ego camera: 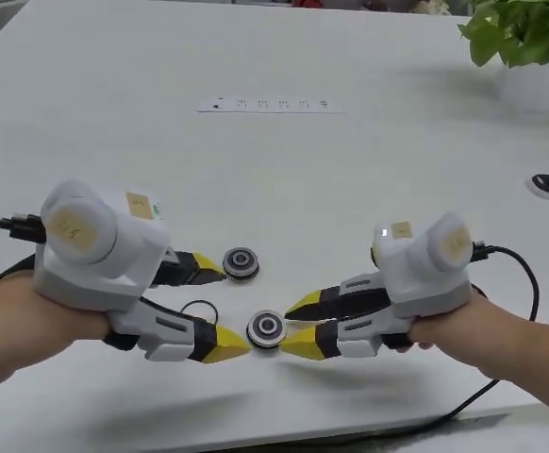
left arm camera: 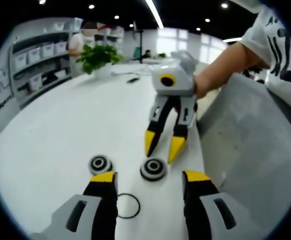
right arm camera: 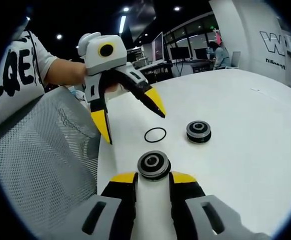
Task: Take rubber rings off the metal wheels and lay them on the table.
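We are holding the left gripper [ego camera: 233,310] in the lower left of the head view. Its 2 yellow-tipped jaws are spreading wide apart and gripping nothing. We are holding the right gripper [ego camera: 287,326] in the lower right. Its jaws are standing a narrow gap apart, released, with nothing between them. The 2 grippers are pointing at each other across the lower middle of the frame.

The near wheel [ego camera: 266,328] is lying flat on the white table [ego camera: 350,189] in the lower middle of the head view, between the left gripper's lower tip and the right gripper's tips. In the right gripper view it is sitting just above the 2 jaw tips at the bottom centre, at the mouth of the gap. We cannot tell whether a tip is touching it.

The far wheel [ego camera: 241,263] is lying flat up and to the left of the near wheel, just beside the left gripper's upper tip.

In the right gripper view, 1 loose rubber ring [right arm camera: 155,135] is lying flat on the table at the middle of the frame, apart from both wheels. In the left gripper view it is showing at the bottom centre, between that gripper's own jaws.

In the head view, a white power strip [ego camera: 270,105] is lying in the upper middle and a green plant [ego camera: 524,33] is standing in the upper right. A black cable [ego camera: 524,274] is trailing from the right gripper toward the lower right.
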{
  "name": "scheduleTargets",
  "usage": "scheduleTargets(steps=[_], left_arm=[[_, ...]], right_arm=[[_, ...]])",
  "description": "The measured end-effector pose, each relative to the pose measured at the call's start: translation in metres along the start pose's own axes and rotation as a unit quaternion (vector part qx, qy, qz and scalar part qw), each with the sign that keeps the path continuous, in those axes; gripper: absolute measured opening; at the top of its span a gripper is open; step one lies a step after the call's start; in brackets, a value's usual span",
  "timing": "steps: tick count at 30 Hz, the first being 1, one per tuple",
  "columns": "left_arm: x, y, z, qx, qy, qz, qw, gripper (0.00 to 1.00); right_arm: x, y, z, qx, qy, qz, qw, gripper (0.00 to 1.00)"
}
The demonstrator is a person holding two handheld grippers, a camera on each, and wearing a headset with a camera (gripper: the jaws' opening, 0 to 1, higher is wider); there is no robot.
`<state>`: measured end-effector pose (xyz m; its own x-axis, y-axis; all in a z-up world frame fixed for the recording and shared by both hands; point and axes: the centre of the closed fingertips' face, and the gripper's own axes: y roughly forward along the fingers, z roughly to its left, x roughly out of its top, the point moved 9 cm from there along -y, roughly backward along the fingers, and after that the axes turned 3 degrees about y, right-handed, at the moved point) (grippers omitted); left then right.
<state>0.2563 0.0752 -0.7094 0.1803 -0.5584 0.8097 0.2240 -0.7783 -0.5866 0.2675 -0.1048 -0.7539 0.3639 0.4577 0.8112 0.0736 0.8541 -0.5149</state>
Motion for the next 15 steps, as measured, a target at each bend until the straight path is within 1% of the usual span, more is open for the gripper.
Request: scheduleTargets(steps=[15], left_arm=[[0.002, 0.016, -0.003, -0.014, -0.008, 0.000, 0.9999, 0.45]], right_arm=[[-0.002, 0.003, 0.000, -0.001, -0.009, 0.002, 1.0000, 0.20]])
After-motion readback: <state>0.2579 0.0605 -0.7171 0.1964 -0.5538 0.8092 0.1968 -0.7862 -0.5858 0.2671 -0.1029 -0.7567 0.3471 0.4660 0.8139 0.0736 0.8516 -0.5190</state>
